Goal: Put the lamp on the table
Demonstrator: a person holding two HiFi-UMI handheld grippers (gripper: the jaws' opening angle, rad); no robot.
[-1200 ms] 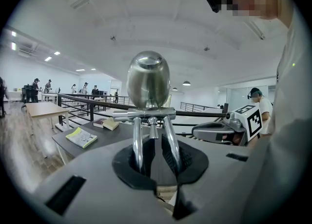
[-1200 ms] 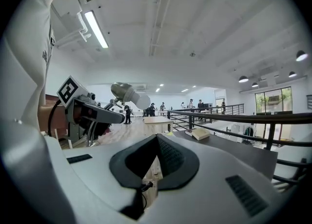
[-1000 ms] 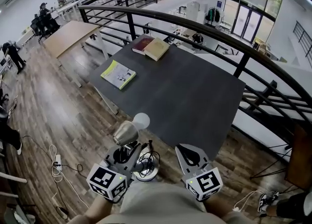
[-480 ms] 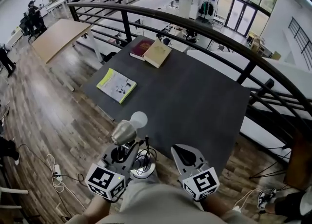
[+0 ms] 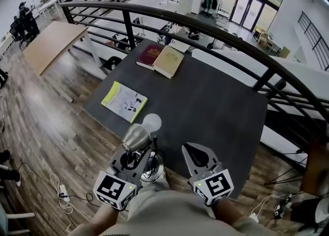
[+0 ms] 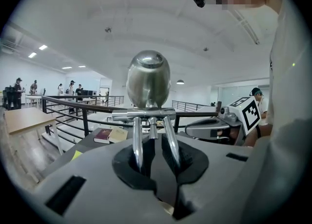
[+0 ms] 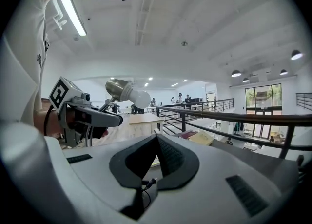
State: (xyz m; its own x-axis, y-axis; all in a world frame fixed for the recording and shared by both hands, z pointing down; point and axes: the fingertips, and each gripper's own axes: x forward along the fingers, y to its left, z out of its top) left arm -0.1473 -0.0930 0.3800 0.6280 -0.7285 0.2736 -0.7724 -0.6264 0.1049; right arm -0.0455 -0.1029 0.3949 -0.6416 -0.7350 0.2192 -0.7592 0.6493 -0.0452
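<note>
Open-plan office, mezzanine level. Evidence: black metal railing [image 5: 103, 6] overlooking a lower floor with glass entrance doors [image 5: 247, 11]; wood-plank floor [image 5: 41, 122]; dark table [image 5: 216, 106] bearing books [image 5: 160, 57]; people at desks [image 5: 23, 19] beyond.

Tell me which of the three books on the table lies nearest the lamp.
The yellow-green booklet, alone near the lamp; the dark red book and the tan book lie side by side at the table's far end.
</note>
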